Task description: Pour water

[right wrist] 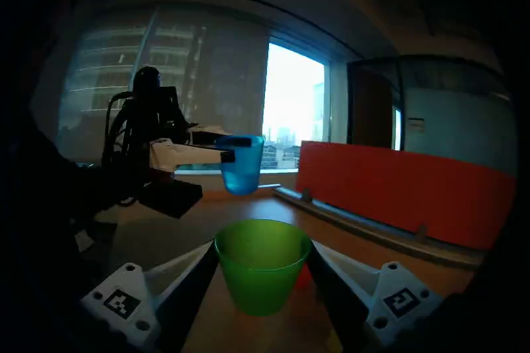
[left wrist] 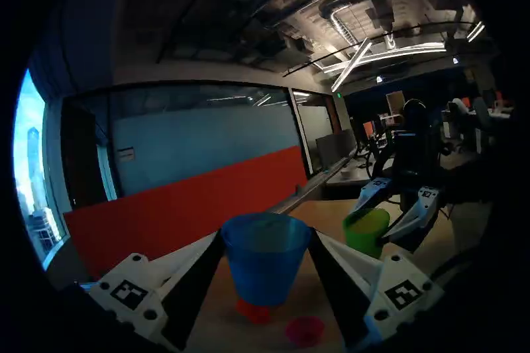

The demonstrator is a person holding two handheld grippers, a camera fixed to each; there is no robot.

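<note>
1. Left gripper view: the left gripper (left wrist: 265, 242) sits low in the frame, both fingers pressed against the sides of the blue cup (left wrist: 265, 267). It is a firm pinch on the cone, the sort that leaves the wrist free to tip.
2. The blue cup is upright at lower centre, mouth toward the ceiling, so by my reading no pour has started. Whether there is water inside, I cannot tell.
3. Under it, at the bottom edge, lie a small red object (left wrist: 255, 312) and a pink one (left wrist: 305, 331) on the wooden table (left wrist: 324, 215).
4. To the right of centre the right gripper (left wrist: 374, 222) reaches in, clamped on the green cup (left wrist: 364, 234). That cup is upright too and near the blue one, which looks like a receiver being offered.
5. Right gripper view: the right gripper (right wrist: 263, 247) at the bottom has its fingers squeezed on the green cup (right wrist: 263, 263), open mouth facing up at lower centre, level to catch.
6. Just above it, at centre, the left gripper (right wrist: 232, 157) comes in from the left with the blue cup (right wrist: 242, 162) pinched and carried clear above the table (right wrist: 371, 247), higher than the green rim. I would say that height is what a pour needs.
7. Likely next move: bring the blue lip over the green mouth, then tilt slowly. The risk is spilling past the rim.
</note>
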